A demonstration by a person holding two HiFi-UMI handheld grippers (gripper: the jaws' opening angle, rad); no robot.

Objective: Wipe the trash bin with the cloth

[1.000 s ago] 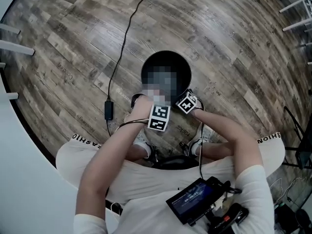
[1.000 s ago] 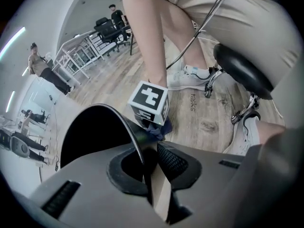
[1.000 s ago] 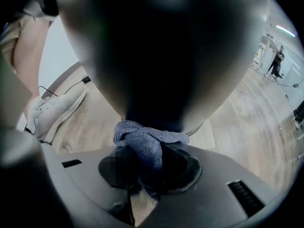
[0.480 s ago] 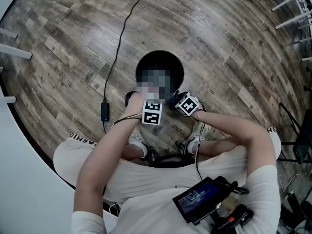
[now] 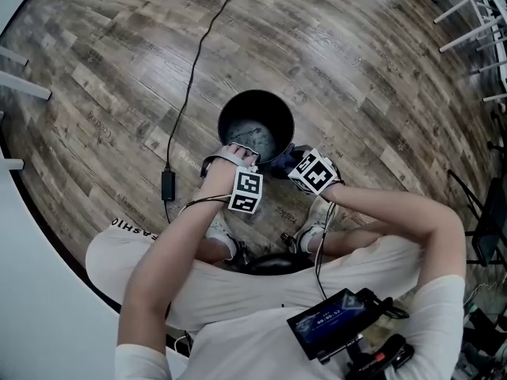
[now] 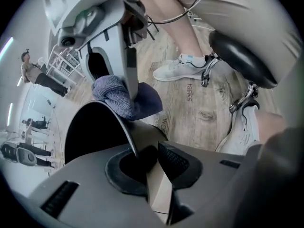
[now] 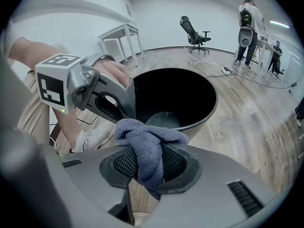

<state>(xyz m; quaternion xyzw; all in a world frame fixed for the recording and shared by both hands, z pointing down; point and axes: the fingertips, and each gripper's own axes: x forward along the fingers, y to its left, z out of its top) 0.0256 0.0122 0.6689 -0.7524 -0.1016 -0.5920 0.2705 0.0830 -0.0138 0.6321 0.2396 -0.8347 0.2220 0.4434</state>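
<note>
The black trash bin stands on the wood floor in front of the seated person. My left gripper is at its near rim. In the left gripper view its jaws have just been closing, and they pinch the bin's thin wall. My right gripper hangs just beside it, above the rim, shut on a bunched blue-grey cloth. That cloth droops over the bin's outer edge in the left gripper view. The bin's dark inside fills the middle of the right gripper view.
A black cable with a power brick runs across the floor left of the bin. The person's shoes and a stool base sit close behind it. A white table, an office chair and people are far off.
My right gripper has risen with the cloth from beside the bin's near rim. The left gripper stays at the rim.
</note>
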